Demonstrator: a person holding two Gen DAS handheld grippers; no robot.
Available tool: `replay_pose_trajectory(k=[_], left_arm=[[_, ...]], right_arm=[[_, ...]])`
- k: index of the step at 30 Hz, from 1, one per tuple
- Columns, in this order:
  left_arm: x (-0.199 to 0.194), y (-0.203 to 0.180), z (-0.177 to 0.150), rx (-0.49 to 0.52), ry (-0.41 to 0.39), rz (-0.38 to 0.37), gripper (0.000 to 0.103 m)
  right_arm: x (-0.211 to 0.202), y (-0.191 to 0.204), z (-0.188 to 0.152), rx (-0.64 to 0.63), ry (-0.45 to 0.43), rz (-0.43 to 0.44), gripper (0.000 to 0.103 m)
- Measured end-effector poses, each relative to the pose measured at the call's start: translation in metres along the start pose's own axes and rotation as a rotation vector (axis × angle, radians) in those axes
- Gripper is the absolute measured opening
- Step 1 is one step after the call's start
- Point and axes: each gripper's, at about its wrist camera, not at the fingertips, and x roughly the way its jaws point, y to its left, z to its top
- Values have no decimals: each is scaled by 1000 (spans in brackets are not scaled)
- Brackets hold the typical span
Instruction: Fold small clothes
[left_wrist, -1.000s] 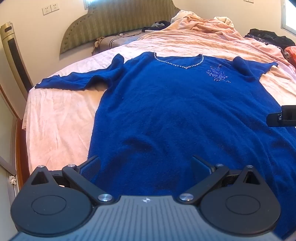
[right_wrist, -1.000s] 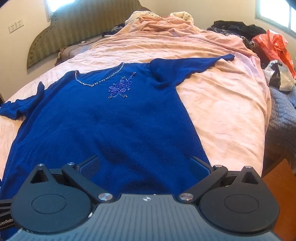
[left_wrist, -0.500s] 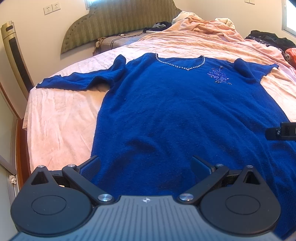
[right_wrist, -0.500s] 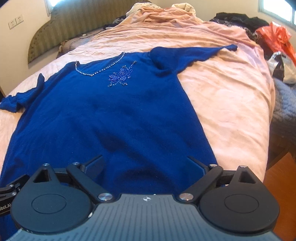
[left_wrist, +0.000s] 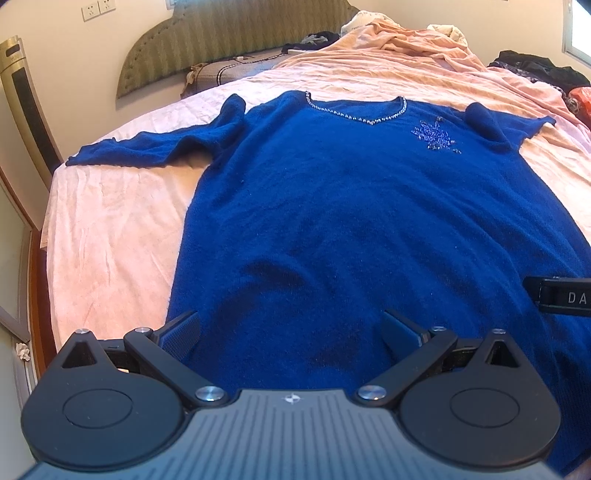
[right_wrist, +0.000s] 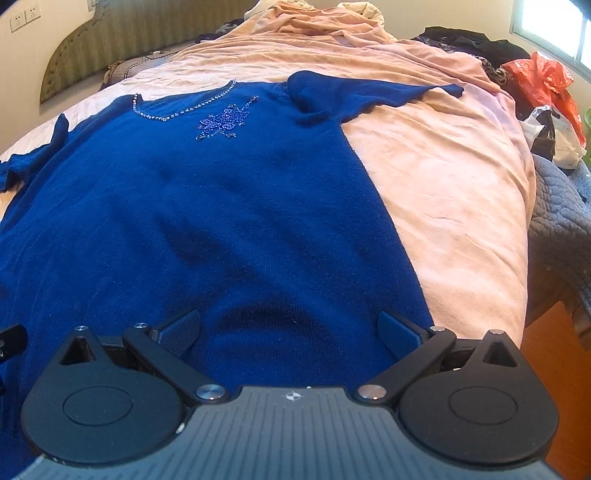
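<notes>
A royal-blue knit sweater (left_wrist: 351, 206) with a beaded V-neck and a beaded flower lies flat, face up, on a pink bedsheet (left_wrist: 110, 229), both sleeves spread outward. The same sweater (right_wrist: 221, 221) fills the right wrist view. My left gripper (left_wrist: 291, 332) hovers open over the lower left part of the sweater, near its hem. My right gripper (right_wrist: 290, 328) is open over the lower right part, with nothing between its fingers. The tip of the right gripper (left_wrist: 557, 295) shows at the right edge of the left wrist view.
A padded green headboard (left_wrist: 221, 40) stands at the far end. A bunched pink blanket (right_wrist: 314, 29) lies behind the sweater. Dark clothes (right_wrist: 472, 44) and an orange plastic bag (right_wrist: 539, 81) sit at the far right. A grey quilt (right_wrist: 561, 229) hangs off the right bed edge.
Both grippers have lowered and moved in toward the sweater's lower part, so it looks larger. The sweater itself has not moved, and both grippers stay open.
</notes>
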Motion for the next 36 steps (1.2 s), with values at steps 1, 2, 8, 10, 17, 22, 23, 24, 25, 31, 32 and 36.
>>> replay_pose_trajectory(k=[1, 2, 8, 10, 17, 22, 23, 24, 25, 31, 32, 36], left_arm=[[0, 0, -1, 0, 0, 1, 103], [0, 0, -1, -3, 1, -1, 103], [0, 1, -1, -11, 4, -3, 103], [1, 0, 0, -10, 3, -2, 103], [1, -1, -1, -11, 4, 0, 103], [2, -1, -1, -14, 6, -1, 103], [2, -2, -1, -15, 6, -1, 103], [3, -2, -1, -15, 6, -1, 103], [3, -2, -1, -13, 6, -1, 103], [3, -5, 2, 2, -2, 1, 103], [2, -5, 4, 4, -7, 1, 103], [4, -10, 17, 13, -25, 0, 103]], right_arm=[[0, -1, -1, 1, -4, -1, 103], [-1, -1, -2, 4, -8, 0, 103], [-4, -2, -8, -12, -52, 5, 103], [-4, -3, -7, -15, -49, 10, 103], [-6, -3, -10, -29, -65, 21, 103], [-8, -4, -13, -33, -83, 30, 103], [-7, -4, -12, -34, -81, 31, 103], [-7, -5, -12, -35, -79, 32, 103], [-7, -4, -11, -37, -78, 32, 103], [-7, -9, -4, -45, -52, 66, 103], [-7, -11, -2, -45, -51, 74, 103], [-5, -13, 5, -61, -52, 81, 103]])
